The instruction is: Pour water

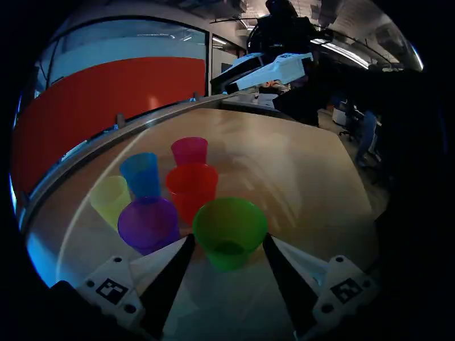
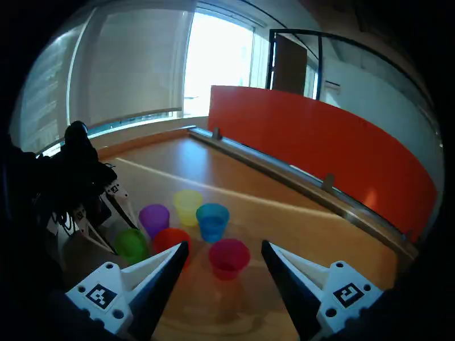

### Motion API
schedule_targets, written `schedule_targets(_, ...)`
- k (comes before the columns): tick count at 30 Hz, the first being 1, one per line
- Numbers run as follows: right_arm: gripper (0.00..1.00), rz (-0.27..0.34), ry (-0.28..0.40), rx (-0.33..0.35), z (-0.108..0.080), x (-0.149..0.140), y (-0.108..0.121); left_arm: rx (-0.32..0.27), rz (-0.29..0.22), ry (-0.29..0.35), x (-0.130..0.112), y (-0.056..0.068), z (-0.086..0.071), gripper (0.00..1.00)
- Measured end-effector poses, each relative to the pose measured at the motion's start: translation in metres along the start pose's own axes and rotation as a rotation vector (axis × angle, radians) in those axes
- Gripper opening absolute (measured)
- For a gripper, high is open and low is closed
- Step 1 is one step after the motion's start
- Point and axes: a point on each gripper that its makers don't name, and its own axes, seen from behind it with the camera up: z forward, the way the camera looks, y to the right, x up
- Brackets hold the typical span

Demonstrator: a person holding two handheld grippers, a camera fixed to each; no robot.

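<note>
the wooden table [image 1: 296, 165] carries six small plastic cups bunched close together. your left gripper [image 1: 227, 236] has its fingers spread, one on each side of the green cup [image 1: 230, 230], very near its wall; whether they touch it you cannot tell. your right gripper [image 2: 224, 244] is also spread, with the pink cup [image 2: 228, 258] just ahead between the fingers and a gap on both sides.

expect these cups to be light, thin and smooth. a hard squeeze would likely buckle the wall, and the taper could let one slide down. take hold at mid wall, below the rim, with gentle pressure.

the red cup [image 1: 191, 184], purple cup [image 1: 149, 221], blue cup [image 1: 140, 170] and yellow cup [image 1: 109, 196] crowd behind the green one, so lift straight up. the green cup looks darker at its bottom, but whether any cup holds water is unclear.
</note>
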Motion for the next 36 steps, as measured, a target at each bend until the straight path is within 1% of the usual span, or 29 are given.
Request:
schedule_targets(11, 0.99, 0.000, -0.006, 0.001, 0.002, -0.003, 0.000, -0.007, -0.005, 0.024, 0.006, 0.000, 0.012, 0.88)
schedule_targets(20, 0.99, 0.000, -0.009, -0.003, 0.002, -0.005, 0.002, -0.010, 0.005, 0.030, 0.006, 0.002, 0.020, 0.88)
schedule_targets(29, 0.99, 0.000, -0.012, -0.002, 0.005, -0.003, 0.002, -0.015, 0.015, 0.019, 0.007, 0.003, 0.022, 0.88)
schedule_targets(36, 0.99, -0.005, -0.010, -0.004, 0.005, -0.003, 0.003, -0.012, 0.039, 0.004, 0.008, 0.001, 0.023, 0.88)
